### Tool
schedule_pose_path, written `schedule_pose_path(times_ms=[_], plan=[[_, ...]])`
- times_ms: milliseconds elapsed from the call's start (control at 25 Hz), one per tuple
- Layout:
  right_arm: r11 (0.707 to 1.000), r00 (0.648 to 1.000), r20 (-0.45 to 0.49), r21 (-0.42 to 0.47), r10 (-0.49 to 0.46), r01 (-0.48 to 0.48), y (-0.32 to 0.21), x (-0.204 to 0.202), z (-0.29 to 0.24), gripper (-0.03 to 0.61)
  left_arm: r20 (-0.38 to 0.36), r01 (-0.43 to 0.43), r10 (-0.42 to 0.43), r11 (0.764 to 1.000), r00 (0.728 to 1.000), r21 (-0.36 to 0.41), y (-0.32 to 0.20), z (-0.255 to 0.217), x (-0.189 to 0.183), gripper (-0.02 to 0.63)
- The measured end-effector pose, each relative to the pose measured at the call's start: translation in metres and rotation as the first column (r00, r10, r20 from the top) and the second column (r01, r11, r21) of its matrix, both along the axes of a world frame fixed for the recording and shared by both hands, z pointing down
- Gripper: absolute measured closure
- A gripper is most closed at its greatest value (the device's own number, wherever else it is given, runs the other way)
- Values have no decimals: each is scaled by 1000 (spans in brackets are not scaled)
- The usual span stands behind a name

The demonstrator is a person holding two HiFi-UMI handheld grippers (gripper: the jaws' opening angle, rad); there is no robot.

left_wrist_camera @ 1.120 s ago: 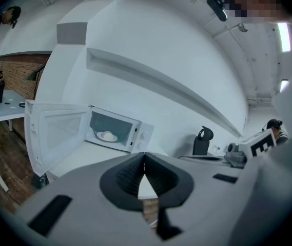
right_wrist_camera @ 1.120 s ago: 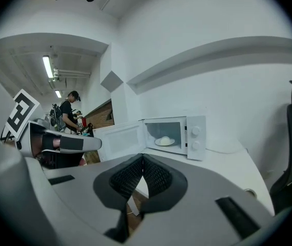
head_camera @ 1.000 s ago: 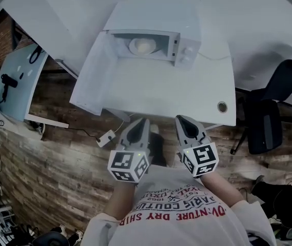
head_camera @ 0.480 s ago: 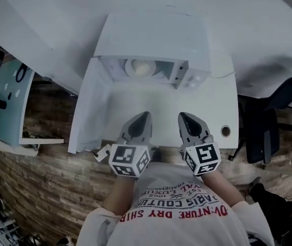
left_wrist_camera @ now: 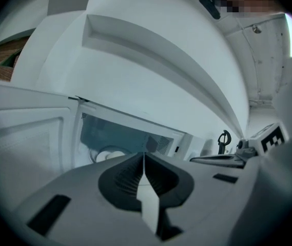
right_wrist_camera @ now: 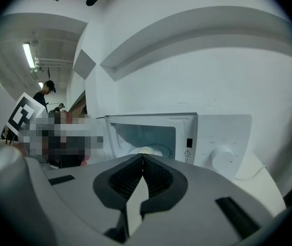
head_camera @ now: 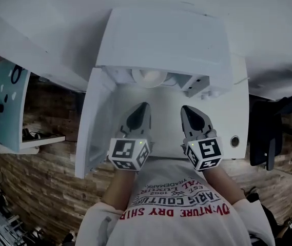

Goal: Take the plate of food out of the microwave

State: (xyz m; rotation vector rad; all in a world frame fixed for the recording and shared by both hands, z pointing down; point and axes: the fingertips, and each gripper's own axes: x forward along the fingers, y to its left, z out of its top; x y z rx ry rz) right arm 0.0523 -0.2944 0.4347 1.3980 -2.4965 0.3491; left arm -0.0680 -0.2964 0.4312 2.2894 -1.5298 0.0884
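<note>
A white microwave [head_camera: 161, 40] stands at the back of a white table [head_camera: 228, 111], its door [head_camera: 92, 122] swung open to the left. The plate of food [head_camera: 151, 77], a pale mound on a white plate, sits inside the cavity; it also shows as the plate [left_wrist_camera: 107, 154] in the left gripper view and the plate [right_wrist_camera: 147, 150] in the right gripper view. My left gripper [head_camera: 146, 105] and right gripper [head_camera: 185, 108] hover side by side over the table, short of the opening. Both are shut and empty, the left gripper [left_wrist_camera: 144, 155] and right gripper [right_wrist_camera: 142, 158] each with jaws meeting in a line.
The microwave's control dial [right_wrist_camera: 222, 158] is right of the cavity. A cable grommet [head_camera: 234, 141] sits in the table's right front corner. A black chair [head_camera: 261, 132] stands to the right, and a pale blue desk [head_camera: 4, 106] to the left on the wood floor.
Both grippers have moved forward from the table's front edge to over the tabletop, closer to the open microwave. Their jaws stayed shut.
</note>
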Motion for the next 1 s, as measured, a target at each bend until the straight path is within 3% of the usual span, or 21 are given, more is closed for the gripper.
schedule_pose_path(times_ms=[160, 480, 600, 680, 800, 1000], plan=[[999, 1000, -20, -26, -20, 19, -19, -5, 14, 566, -34, 35, -36, 999, 999, -24, -15, 16, -7, 606], [995, 997, -33, -77, -72, 69, -48, -20, 41, 566, -8, 137, -140, 979, 990, -151, -39, 72, -23, 605], [992, 994, -50, -86, -92, 88, -58, -23, 54, 566, -90, 167, -189, 964, 978, -207, -52, 89, -29, 593], [991, 993, -60, -91, -102, 96, -64, -24, 64, 566, -151, 172, -211, 956, 966, -236, -61, 98, -31, 548], [989, 992, -66, -112, -107, 99, -69, -24, 77, 566, -196, 171, -229, 946, 953, -274, -72, 113, -31, 514], [984, 989, -87, -139, -122, 109, -71, -25, 89, 566, -288, 191, -282, 933, 915, -305, -89, 126, -31, 509]])
